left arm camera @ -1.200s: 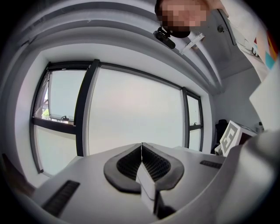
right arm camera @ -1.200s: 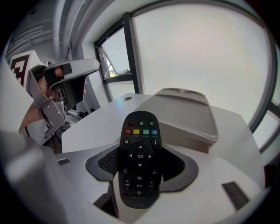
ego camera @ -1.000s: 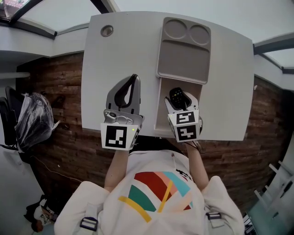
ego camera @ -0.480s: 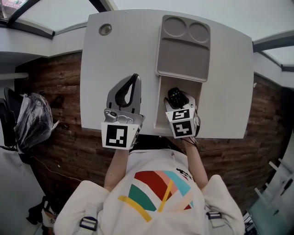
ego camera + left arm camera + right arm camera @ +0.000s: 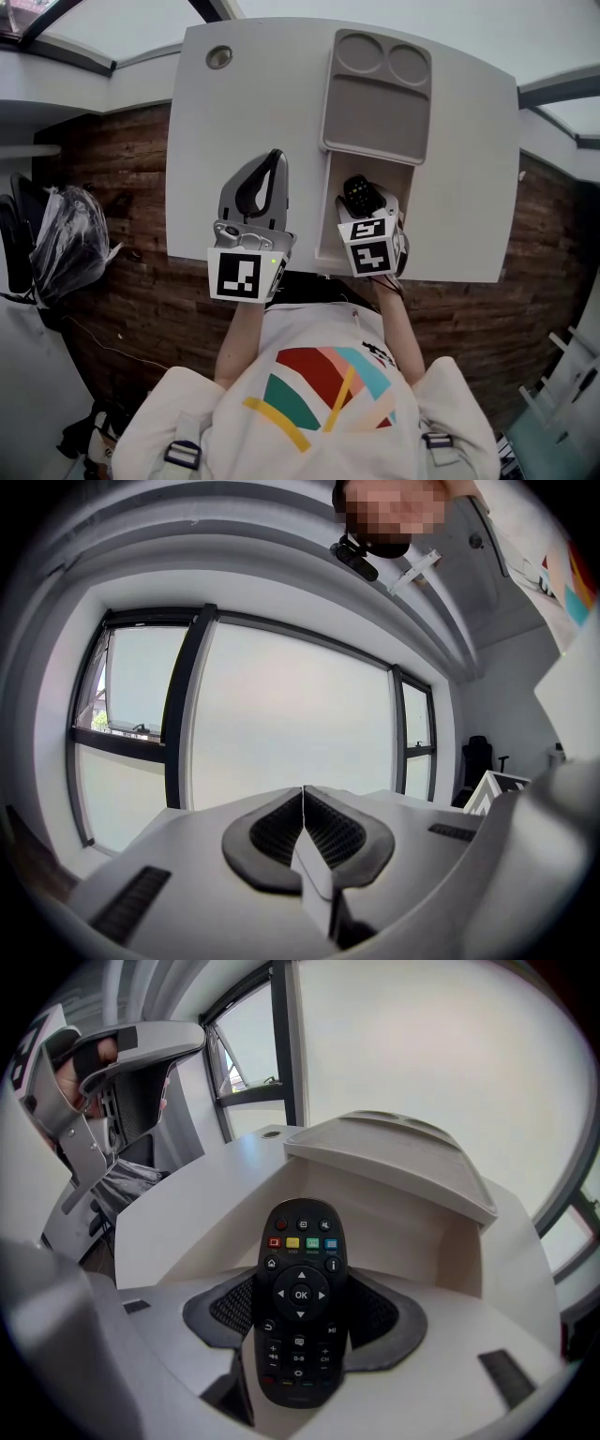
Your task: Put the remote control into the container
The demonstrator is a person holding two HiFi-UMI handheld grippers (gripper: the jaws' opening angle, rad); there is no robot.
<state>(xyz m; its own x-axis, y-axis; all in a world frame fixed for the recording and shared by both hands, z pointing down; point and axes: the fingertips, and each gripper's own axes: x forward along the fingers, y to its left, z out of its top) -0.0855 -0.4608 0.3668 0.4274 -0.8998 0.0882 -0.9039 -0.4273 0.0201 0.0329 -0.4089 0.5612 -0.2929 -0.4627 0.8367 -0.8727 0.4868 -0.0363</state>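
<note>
A black remote control with coloured buttons sits between the pads of my right gripper, which is shut on its lower half. In the head view the remote and right gripper hang over the open compartment of the beige container at the table's near edge. The container's lid, with two round recesses, is slid away to the far side. My left gripper is shut on nothing, its pads touching, and it hovers over the table left of the container.
The white table has a round grommet hole at its far left corner. A dark bag lies on the brick-patterned floor to the left. Windows stand beyond the table.
The right gripper with the remote has shifted slightly back and lower over the open compartment. The left gripper has stayed put.
</note>
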